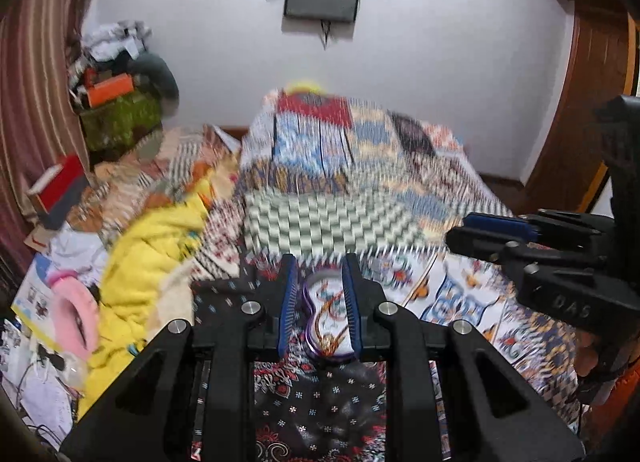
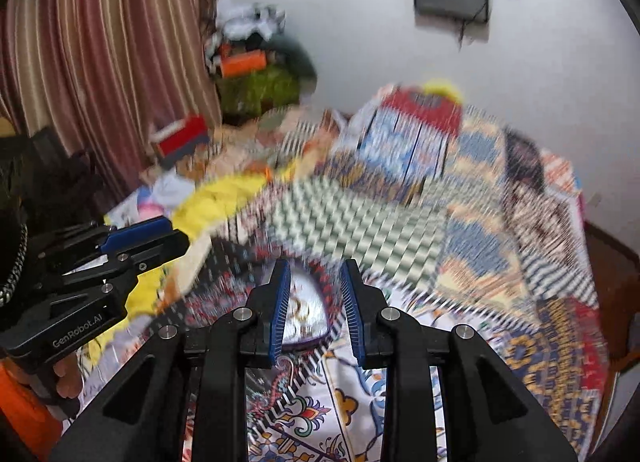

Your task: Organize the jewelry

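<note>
Both views are smeared by motion, so fine detail is hard to read, but each gripper appears to carry 1 piece of a small purple-rimmed jewelry case above the patterned bedspread (image 1: 460, 302). In the left wrist view, the left gripper (image 1: 320, 302) has its jaws closed in on a curvy, purple-edged tray (image 1: 326, 322) whose pale inside shows thin gold and coloured strands, probably chains or earrings; the blue pads (image 1: 288, 302) seem to touch its 2 long sides. In the right wrist view, the right gripper (image 2: 316, 302) has its jaws set a little wider around a pale, rounded piece with a purple rim (image 2: 304, 314) and a small gold ornament on it; the left pad looks pressed to it, but I cannot tell whether the right pad touches, so the hold there is uncertain. Judging by look alone, the case is light, rigid and thin-walled, likely plastic or tin, with a smooth edge that could slip against the ribbed pads. The loose jewelry inside would slide or spill if the tray tilts, so it should be kept level. The rim at its narrow waist seems the best place to hold, with gentle pressure.
</note>
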